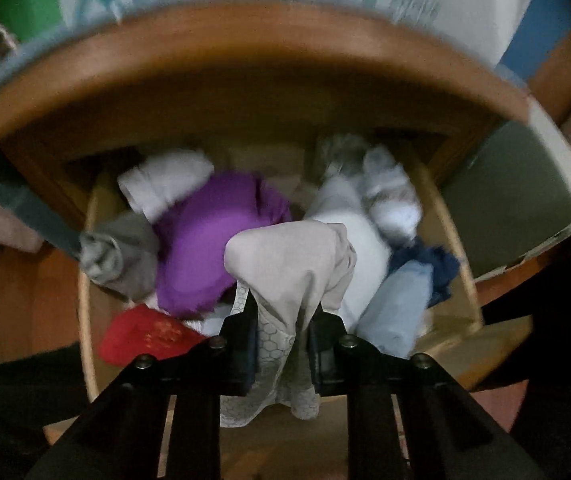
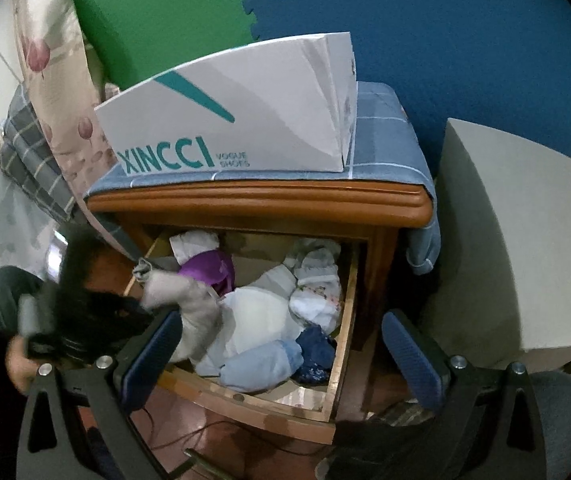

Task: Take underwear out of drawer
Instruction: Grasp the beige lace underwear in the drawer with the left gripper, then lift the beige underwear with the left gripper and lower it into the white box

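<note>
wooden nightstand [image 2: 261,200] under blue checked cloth [image 2: 385,140]; green [image 2: 157,12] and blue foam wall mats [image 2: 445,32].

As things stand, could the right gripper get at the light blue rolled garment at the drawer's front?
Probably yes: the right gripper is open above the pulled-out drawer, and the light blue garment lies uncovered on top. The left gripper holds beige underwear off to the side.
</note>
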`<control>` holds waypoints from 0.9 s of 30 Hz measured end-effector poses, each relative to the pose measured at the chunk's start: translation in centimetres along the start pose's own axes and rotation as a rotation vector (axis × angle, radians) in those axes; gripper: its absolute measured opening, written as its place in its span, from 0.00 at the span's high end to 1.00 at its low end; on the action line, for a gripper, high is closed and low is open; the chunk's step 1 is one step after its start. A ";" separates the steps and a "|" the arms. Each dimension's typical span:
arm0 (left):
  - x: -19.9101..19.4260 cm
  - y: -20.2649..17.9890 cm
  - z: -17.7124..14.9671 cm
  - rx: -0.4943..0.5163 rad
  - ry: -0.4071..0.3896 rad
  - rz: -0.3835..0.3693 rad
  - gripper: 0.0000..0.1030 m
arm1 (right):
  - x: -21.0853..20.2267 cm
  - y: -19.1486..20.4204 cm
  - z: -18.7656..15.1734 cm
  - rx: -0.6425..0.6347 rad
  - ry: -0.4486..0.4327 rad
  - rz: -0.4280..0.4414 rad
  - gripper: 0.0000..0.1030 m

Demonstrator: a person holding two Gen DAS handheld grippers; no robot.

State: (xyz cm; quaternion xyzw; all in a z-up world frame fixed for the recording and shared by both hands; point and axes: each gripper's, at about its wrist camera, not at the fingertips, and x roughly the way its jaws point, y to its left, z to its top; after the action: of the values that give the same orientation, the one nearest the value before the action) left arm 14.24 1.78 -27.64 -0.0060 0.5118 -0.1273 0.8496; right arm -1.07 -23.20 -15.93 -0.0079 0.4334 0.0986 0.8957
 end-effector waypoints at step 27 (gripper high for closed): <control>-28.8 -2.5 4.9 0.048 -0.586 -0.064 0.83 | 1.4 1.9 -0.2 -0.113 0.056 -0.087 0.00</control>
State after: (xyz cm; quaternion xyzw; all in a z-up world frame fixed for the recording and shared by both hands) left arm 5.19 5.17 0.02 -0.0383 0.2409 -0.1590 0.9567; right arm -0.77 -21.15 -17.00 -0.0800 0.4515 0.0836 0.8847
